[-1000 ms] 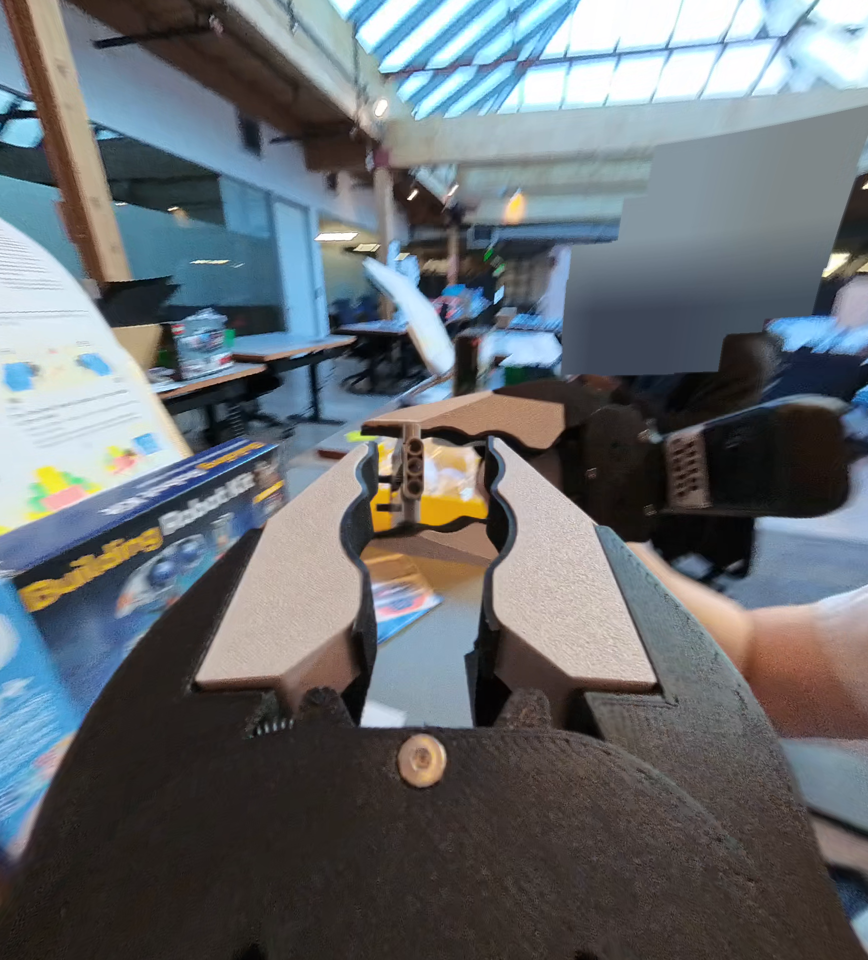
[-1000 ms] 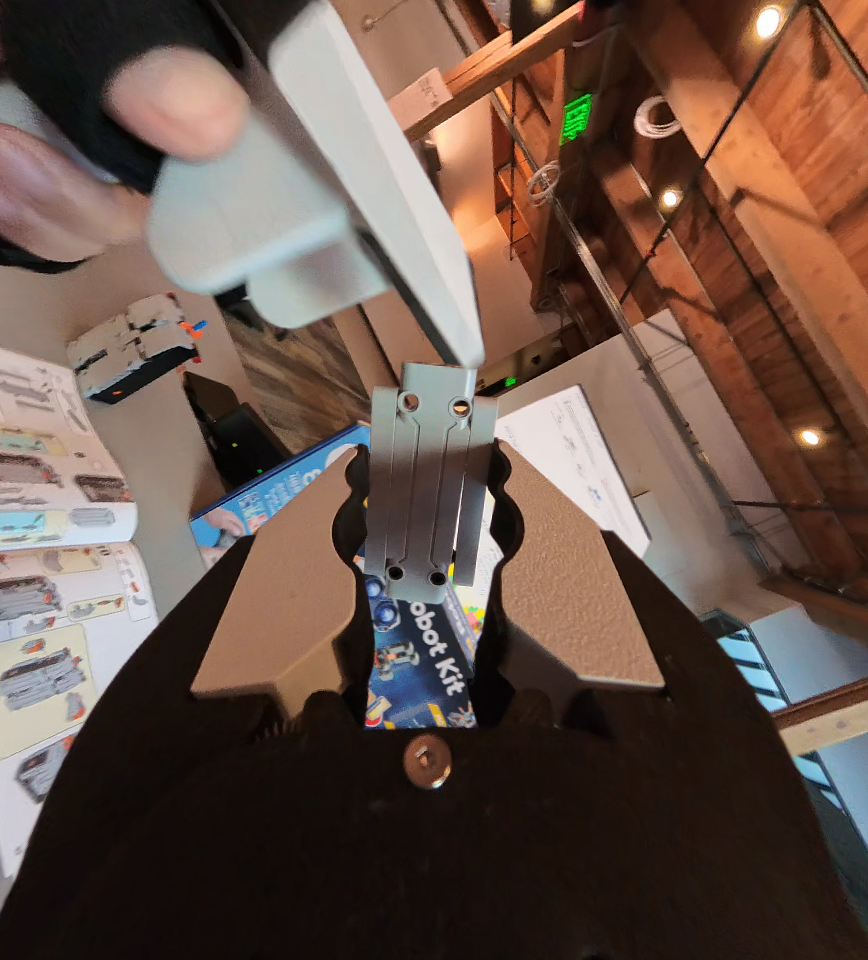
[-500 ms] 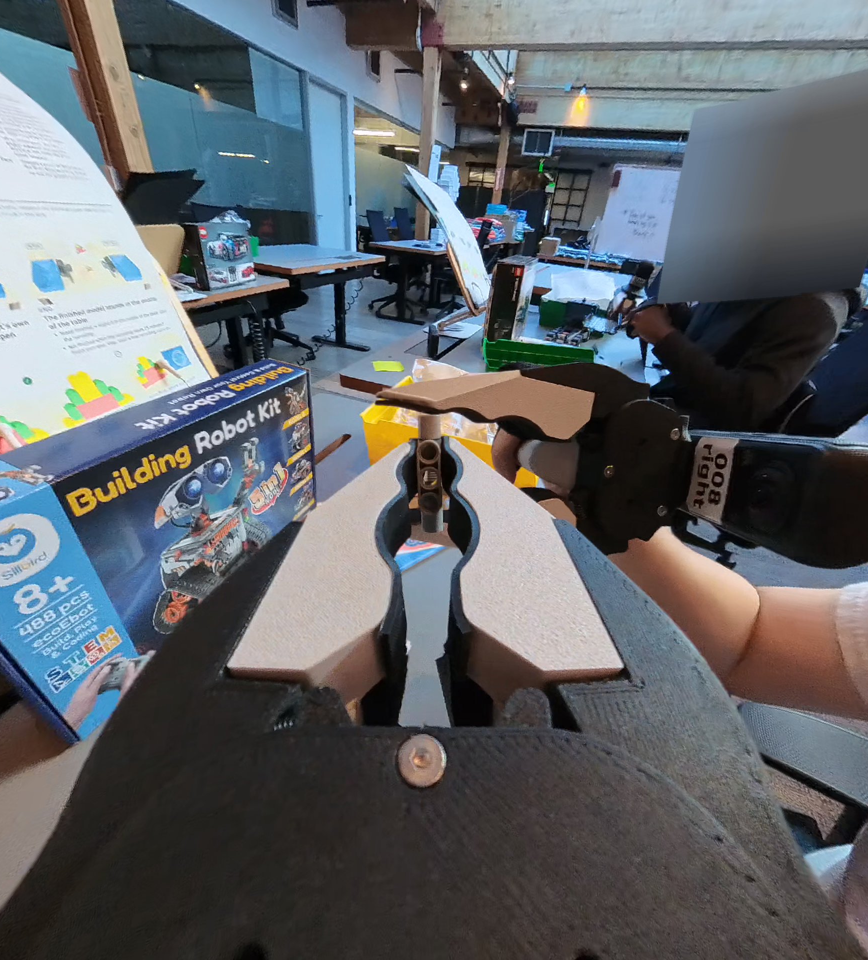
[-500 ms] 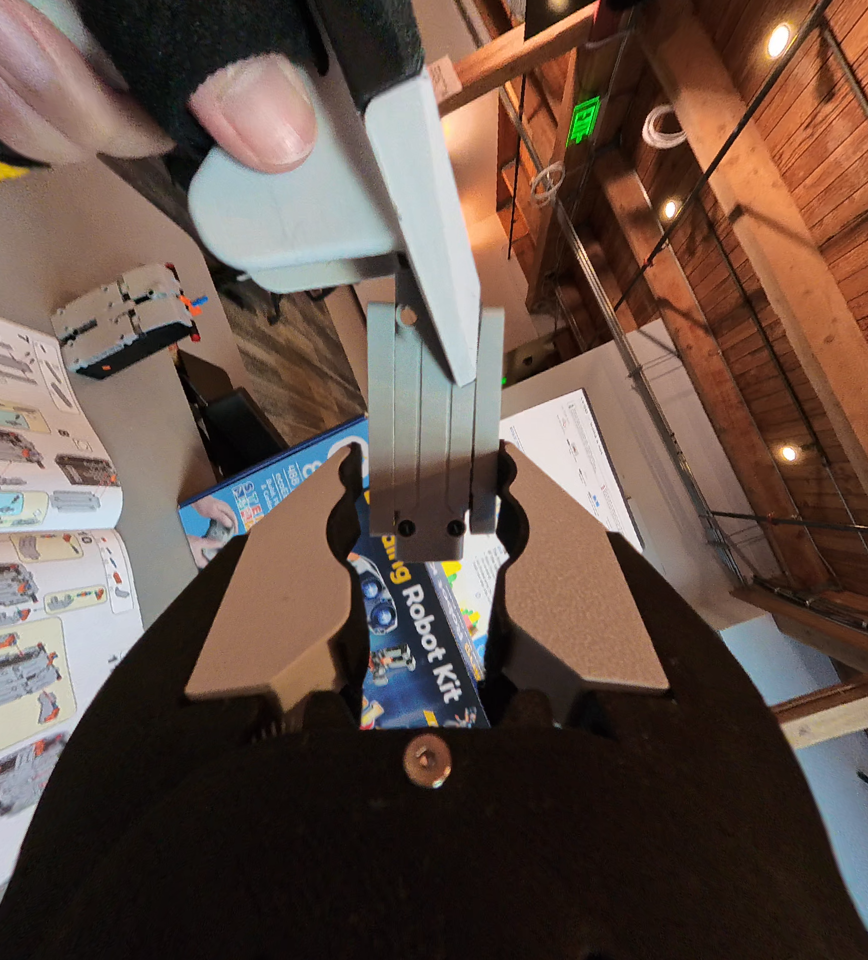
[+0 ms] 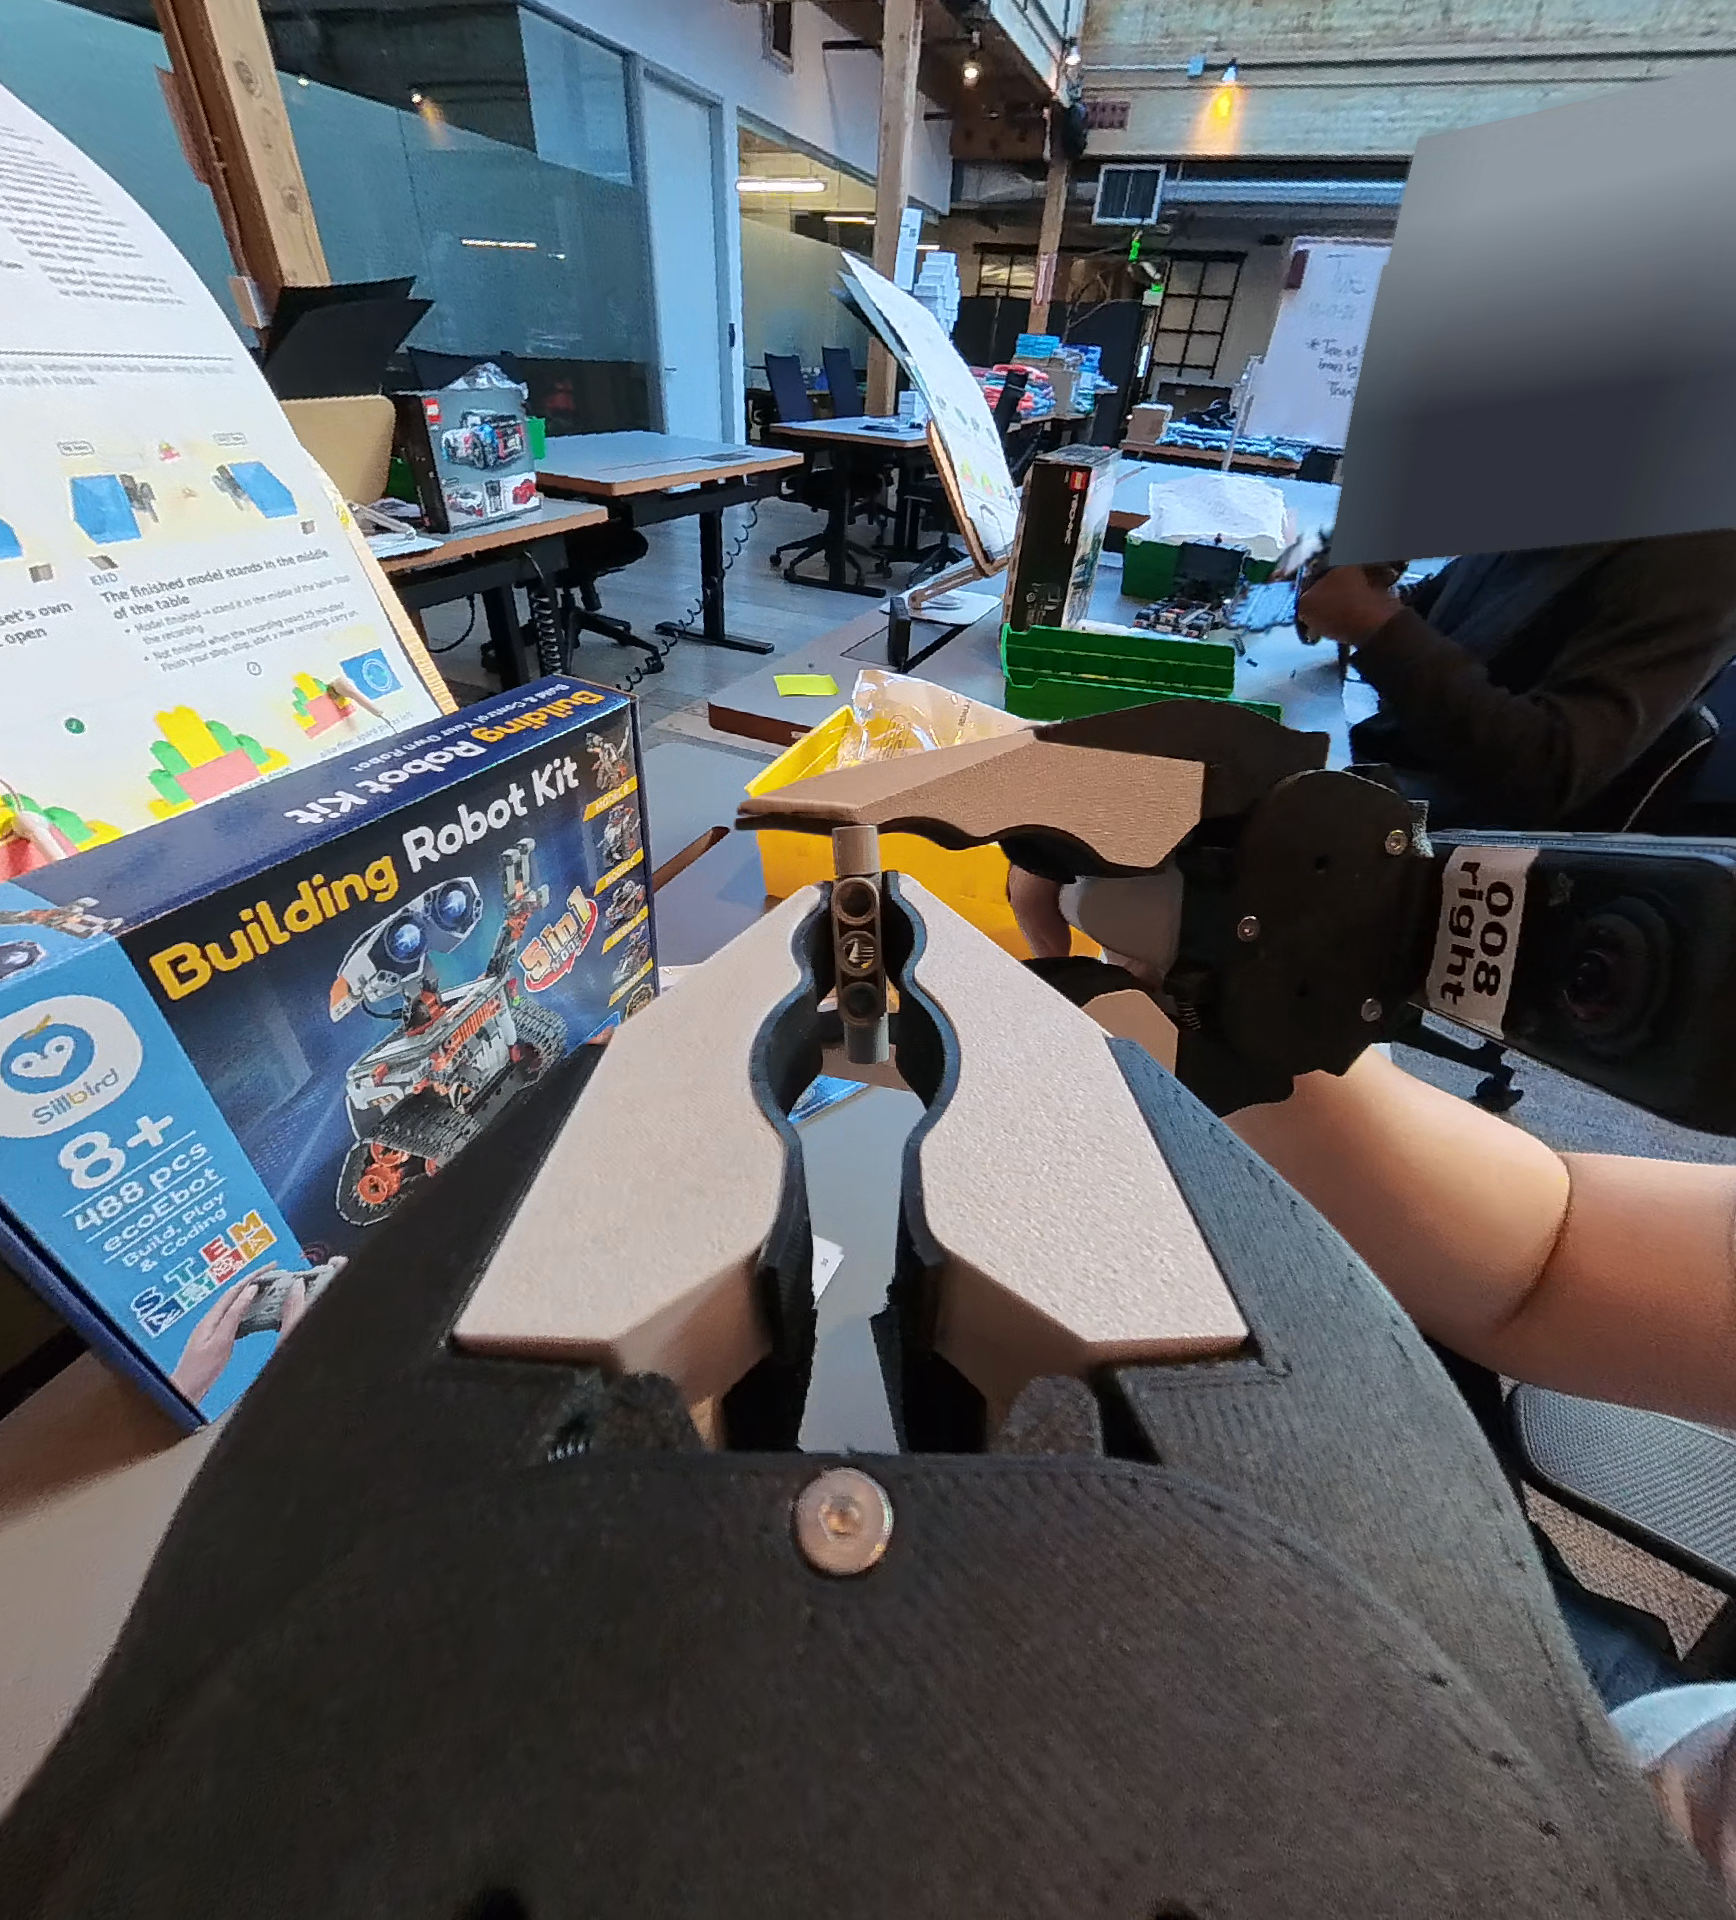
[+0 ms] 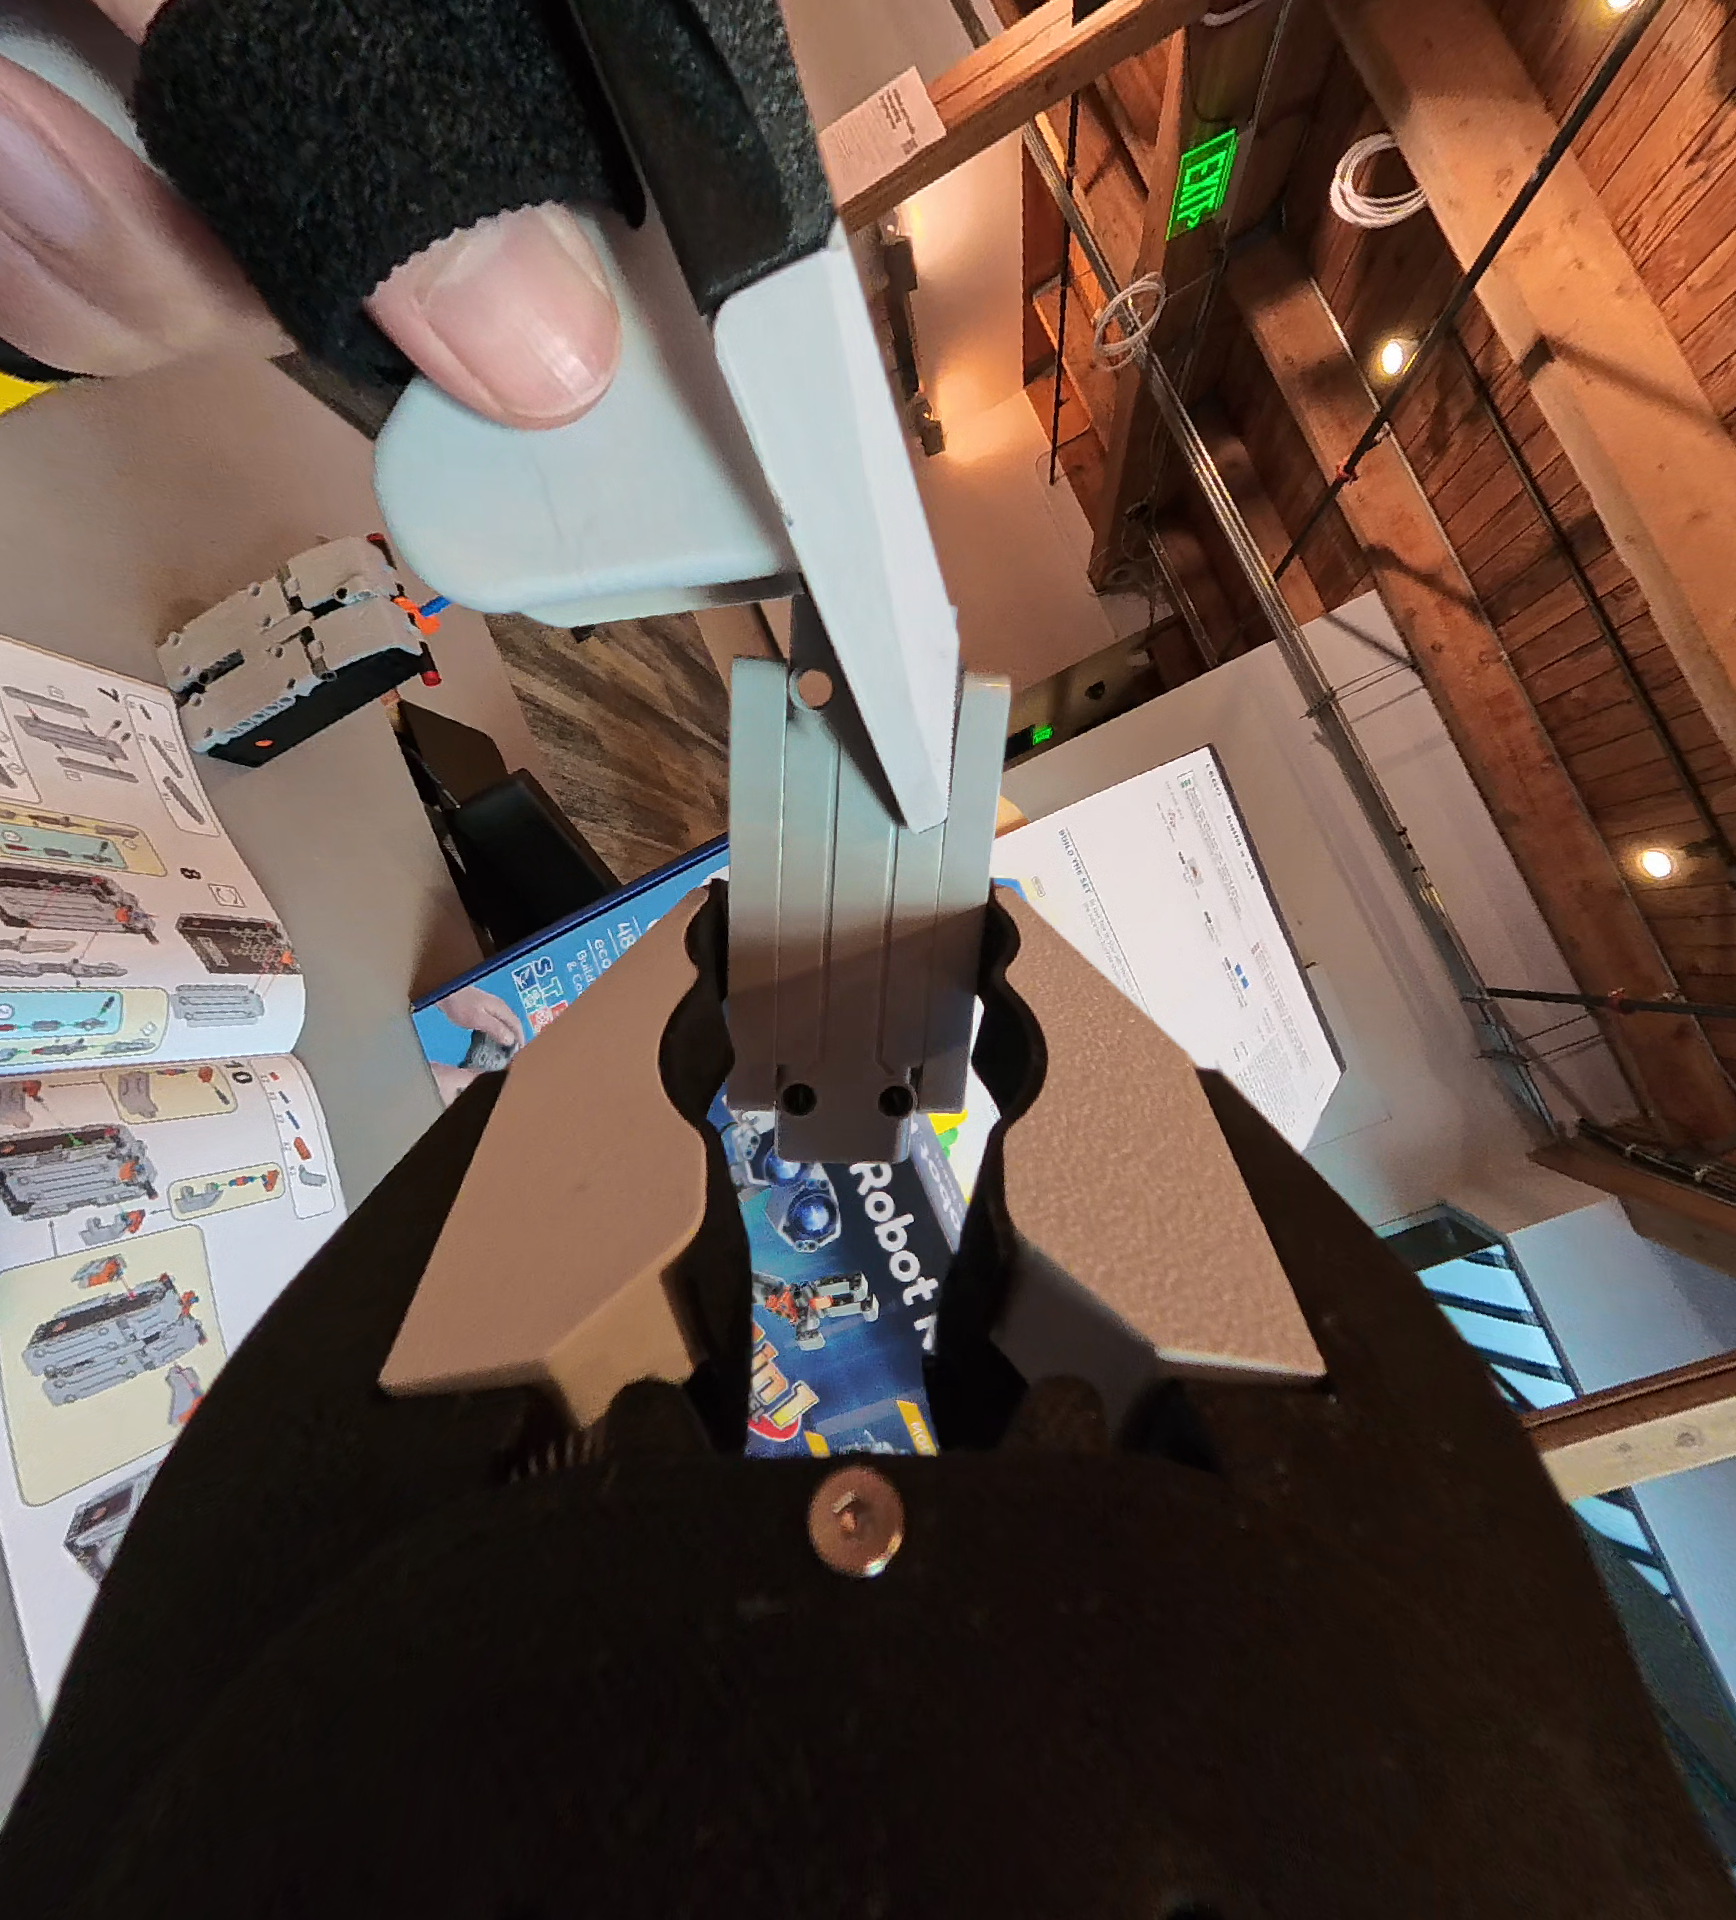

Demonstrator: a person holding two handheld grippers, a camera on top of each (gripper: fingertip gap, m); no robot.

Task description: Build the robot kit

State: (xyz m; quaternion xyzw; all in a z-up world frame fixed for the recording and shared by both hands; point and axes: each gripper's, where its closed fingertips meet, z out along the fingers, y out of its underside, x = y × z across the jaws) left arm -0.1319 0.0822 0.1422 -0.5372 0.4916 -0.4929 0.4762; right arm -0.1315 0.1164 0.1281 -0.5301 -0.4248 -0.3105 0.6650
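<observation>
The left gripper's fingertip (image 6: 874, 665) hid the grey panel's (image 6: 848, 956) top corner, and the booklet (image 6: 85, 1039) ran off the left edge.

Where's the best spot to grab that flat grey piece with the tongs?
Grip the grey panel by its two long straight edges, near the end with the two small holes, coming in from that end. Those edges run parallel, so the pads should sit flat against them. The right tongs hold it this way.
</observation>
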